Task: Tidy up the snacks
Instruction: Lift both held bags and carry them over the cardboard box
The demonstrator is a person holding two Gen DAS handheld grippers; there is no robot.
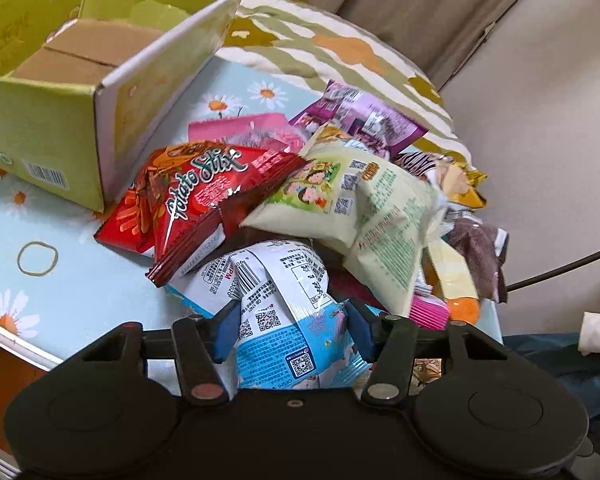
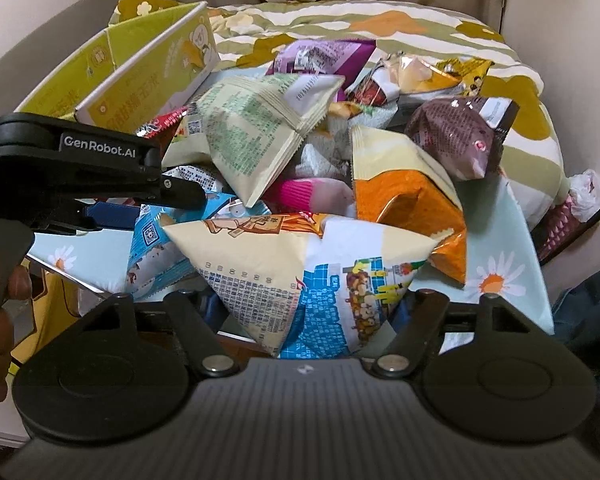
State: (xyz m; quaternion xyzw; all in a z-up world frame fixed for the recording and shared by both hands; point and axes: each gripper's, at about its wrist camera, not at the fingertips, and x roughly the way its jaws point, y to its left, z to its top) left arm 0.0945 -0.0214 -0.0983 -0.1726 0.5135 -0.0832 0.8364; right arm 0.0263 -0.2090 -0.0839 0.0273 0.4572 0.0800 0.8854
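Note:
A heap of snack packets lies on the daisy-print table (image 1: 80, 280). My left gripper (image 1: 292, 324) is shut on a blue and white packet (image 1: 288, 312) at the heap's near edge; its blue pads press both sides. A red Potato Stix bag (image 1: 204, 196) and a pale green packet (image 1: 364, 208) lie just beyond. My right gripper (image 2: 308, 312) is shut on a cream and blue packet (image 2: 300, 280) at the front of the heap. The left gripper also shows in the right wrist view (image 2: 112, 216), still on the blue packet (image 2: 152, 248).
An open yellow-green cardboard box (image 1: 60, 136) stands at the table's far left, also in the right wrist view (image 2: 140, 68). A rubber band (image 1: 37, 258) lies on the table. A patterned quilt (image 2: 340, 24) lies behind. An orange packet (image 2: 404, 196) and a brown packet (image 2: 456, 140) sit in the heap.

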